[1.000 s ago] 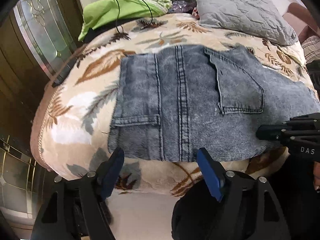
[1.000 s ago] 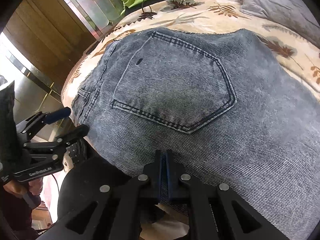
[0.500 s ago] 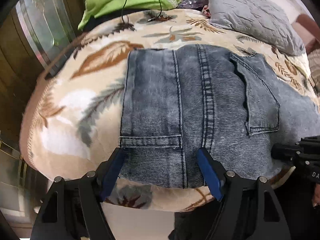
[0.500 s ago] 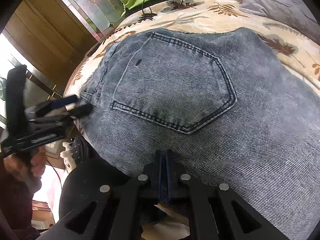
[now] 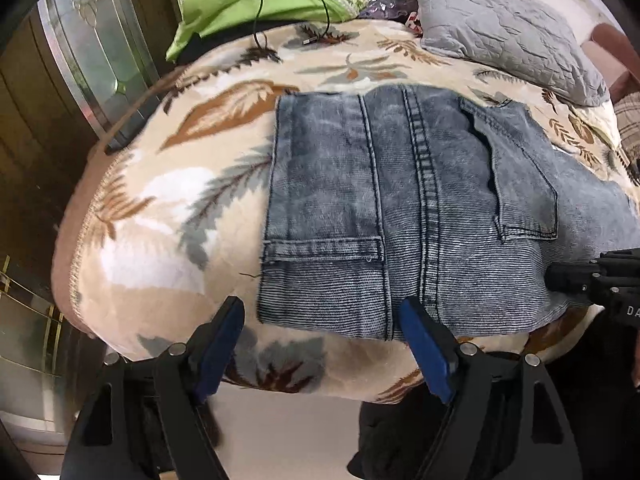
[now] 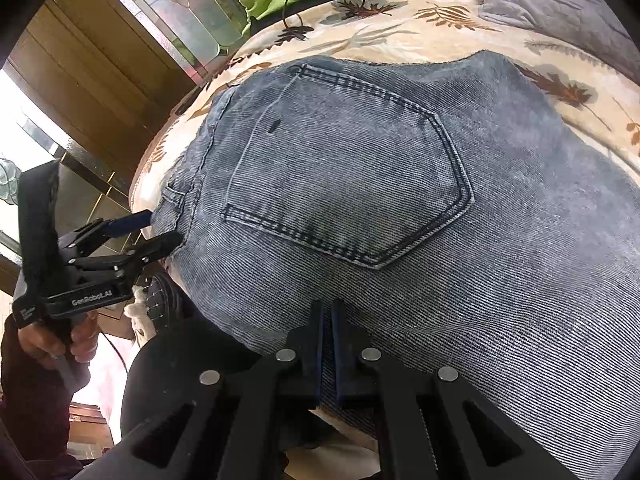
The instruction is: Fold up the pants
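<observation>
The left gripper (image 5: 322, 338) has its blue-padded jaws spread wide, having just been opening further, and they straddle the near corner of the pants (image 5: 400, 216) at its lower hem edge without pressing on the cloth; nothing is clamped between them. The right gripper (image 6: 327, 340) has its jaws drawn together on the near edge of the same denim, a thin fold of fabric pinched between the pads. The pants lie folded into a rough rectangle on a blanket (image 5: 168, 216) that covers a rounded bed, close to its near edge. The denim is faded grey-blue with a fine ribbed weave, dark double stitching down the seams and a five-sided back pocket (image 6: 344, 172) outlined in the same thread. The blanket is plush, cream-coloured, printed with brown and grey leaves. Farther back lie a quilted grey pillow (image 5: 504, 36), a bright green cloth (image 5: 248, 4) with a thin black cable (image 5: 260, 12) looped over it, and a green patterned fabric behind that. To the left stands a wooden door with a leaded glass panel (image 5: 92, 36). In the right wrist view a hand (image 6: 60, 340) grips the handle of the left gripper beside the bed.
</observation>
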Demonstrator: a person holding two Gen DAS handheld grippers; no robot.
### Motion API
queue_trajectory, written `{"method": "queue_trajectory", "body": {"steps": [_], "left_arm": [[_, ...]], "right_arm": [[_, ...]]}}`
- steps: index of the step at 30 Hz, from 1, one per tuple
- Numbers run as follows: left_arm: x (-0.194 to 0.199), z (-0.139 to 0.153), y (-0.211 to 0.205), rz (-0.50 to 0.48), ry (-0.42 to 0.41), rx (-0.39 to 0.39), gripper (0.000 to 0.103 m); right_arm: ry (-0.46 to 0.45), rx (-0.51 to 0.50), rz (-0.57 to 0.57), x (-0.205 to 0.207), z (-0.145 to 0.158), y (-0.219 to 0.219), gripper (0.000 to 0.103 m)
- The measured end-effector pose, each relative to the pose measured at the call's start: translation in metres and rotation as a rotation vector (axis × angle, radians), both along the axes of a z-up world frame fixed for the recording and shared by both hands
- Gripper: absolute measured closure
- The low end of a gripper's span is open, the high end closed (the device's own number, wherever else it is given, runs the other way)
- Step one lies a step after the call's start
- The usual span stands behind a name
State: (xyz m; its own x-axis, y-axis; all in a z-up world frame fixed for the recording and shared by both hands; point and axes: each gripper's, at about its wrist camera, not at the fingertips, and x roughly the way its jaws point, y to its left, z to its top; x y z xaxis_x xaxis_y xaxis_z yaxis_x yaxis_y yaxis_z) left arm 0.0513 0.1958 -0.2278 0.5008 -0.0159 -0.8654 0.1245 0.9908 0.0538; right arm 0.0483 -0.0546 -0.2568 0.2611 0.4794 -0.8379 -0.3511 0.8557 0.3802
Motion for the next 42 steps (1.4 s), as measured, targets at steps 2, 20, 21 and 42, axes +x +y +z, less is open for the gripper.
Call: {"method": "queue_trajectory", "body": {"steps": [2,20,21,42], "left_arm": [[-0.002,0.007,-0.002,-0.002,-0.016,0.009,0.022],[0.001,0.038,-0.142,-0.299,-0.052,0.019,0.022],[0.000,0.038,-0.155,-0.330,-0.045,0.011,0.022],[-0.021,-0.024,-0.252,-0.532,0.092,0.014,0.023]], "right_arm": [[0.001,0.001,-0.001,0.000,0.000,0.000,0.097],[-0.106,-0.161,-0.322,-0.030,0.036,-0.146,0.097],[-0.100,-0.166,-0.350,-0.033,0.034,-0.160,0.097],[-0.076,-0.105,-0.632,-0.095,-0.002,-0.303,0.097]]}}
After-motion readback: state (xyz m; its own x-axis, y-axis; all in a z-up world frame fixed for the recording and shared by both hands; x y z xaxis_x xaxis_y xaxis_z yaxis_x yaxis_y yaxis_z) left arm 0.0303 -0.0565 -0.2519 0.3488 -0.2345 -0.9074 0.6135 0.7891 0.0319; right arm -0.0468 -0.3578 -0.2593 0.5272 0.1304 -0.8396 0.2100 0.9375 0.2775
